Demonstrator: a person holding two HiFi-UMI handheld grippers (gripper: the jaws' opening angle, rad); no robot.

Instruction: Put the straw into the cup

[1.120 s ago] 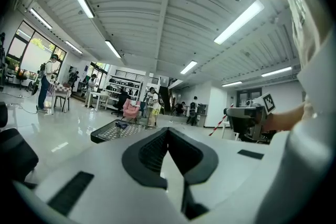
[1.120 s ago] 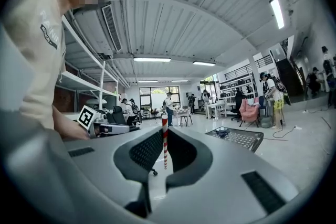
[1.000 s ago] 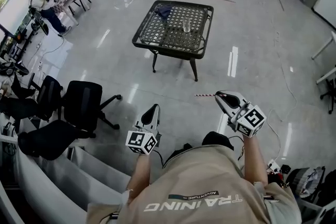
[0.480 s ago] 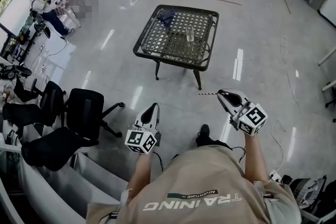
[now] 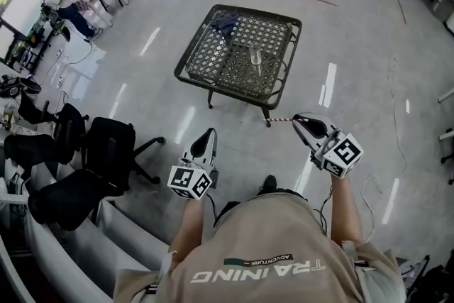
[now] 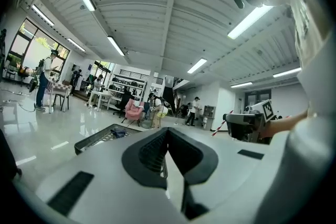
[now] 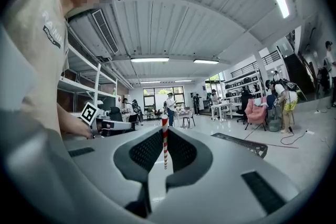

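Floor (image 5: 142,89), pale and glossy, fills most of the head view, and a person (image 5: 266,252) in a beige shirt stands at its bottom edge with both arms stretched forward. Ahead of them, well apart from both grippers, stands a black table (image 5: 221,62) with a mesh top and dark legs. Black chairs (image 5: 106,145) cluster at the left of the floor, well away from the table. The left gripper (image 5: 210,133) is held level and points toward the table; its own view shows its jaws drawn together with nothing between them, and its marker cube (image 5: 189,182) sits just ahead of the hand. The right gripper (image 5: 299,119) is also level, its marker cube (image 5: 344,152) turned up toward the head camera, and its jaws are clamped on the straw. On the table's far left corner lies a crumpled blue cloth (image 5: 225,20), apart from the cup. The cup (image 5: 256,57), a clear glass, stands upright on the mesh a little right of the middle, with nothing in it that can be made out. The straw (image 5: 279,121), striped red and white, is pinched near one end between the right gripper's pads: in the head view it sticks out sideways to the left of the tip, and in the right gripper view it rises upright across the jaws. It is well apart from the cup and not in it.
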